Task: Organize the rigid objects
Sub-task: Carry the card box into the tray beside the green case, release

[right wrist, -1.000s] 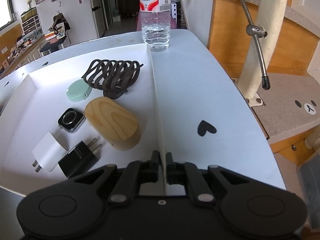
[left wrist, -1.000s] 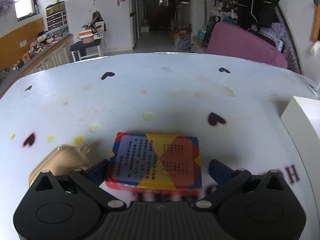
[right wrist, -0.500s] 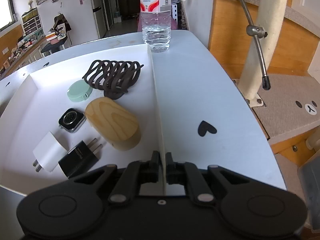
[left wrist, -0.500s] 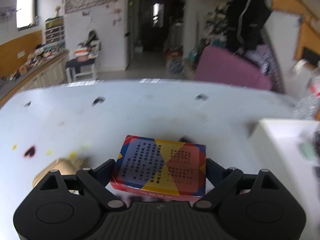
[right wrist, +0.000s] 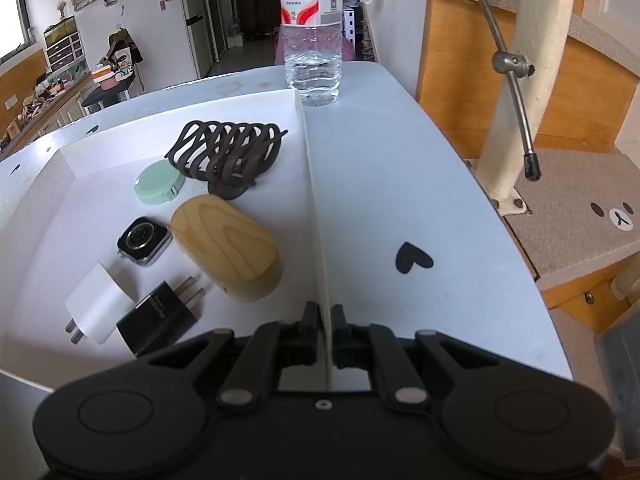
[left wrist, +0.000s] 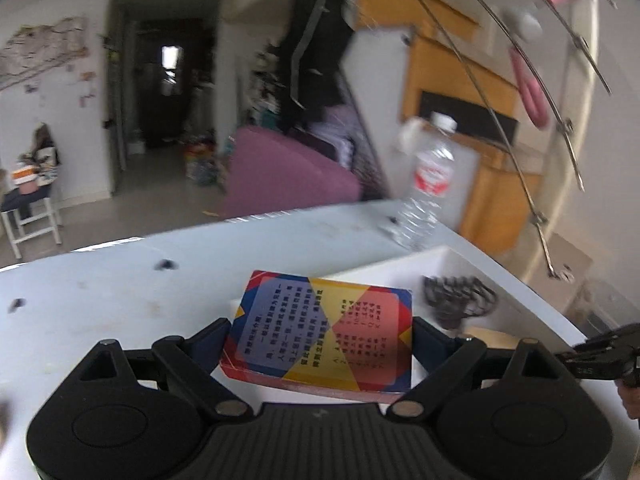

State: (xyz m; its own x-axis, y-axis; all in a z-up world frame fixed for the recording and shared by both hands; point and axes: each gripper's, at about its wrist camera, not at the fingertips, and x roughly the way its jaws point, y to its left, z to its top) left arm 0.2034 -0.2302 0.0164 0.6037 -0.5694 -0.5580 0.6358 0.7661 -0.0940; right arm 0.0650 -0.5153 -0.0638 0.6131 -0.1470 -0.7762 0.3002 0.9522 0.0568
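Observation:
My left gripper (left wrist: 322,338) is shut on a red, blue and yellow card box (left wrist: 320,316), pads pressed on its two short sides. The box hangs tilted above the white table (left wrist: 120,304), at the near corner of the white tray (left wrist: 400,266). My right gripper (right wrist: 326,320) is shut on the tray's thin right wall (right wrist: 314,200). Its black fingers (left wrist: 596,354) show at the right edge of the left wrist view. Inside the tray lie a dark brown hair claw (right wrist: 228,152), a mint round case (right wrist: 160,181), a wooden oval box (right wrist: 226,248), a watch body (right wrist: 143,240), and a white charger (right wrist: 96,306) beside a black charger (right wrist: 160,312).
A clear water bottle (right wrist: 312,40) stands on the table just beyond the tray's far right corner. To the right of the table (right wrist: 400,168) are a pale post (right wrist: 520,80) with a metal rod and a grey bear mat (right wrist: 580,220). A purple sofa (left wrist: 280,176) sits beyond the table.
My left gripper closed on the card box, lifted it off the table and swung right toward the tray. The right gripper kept still on the tray wall.

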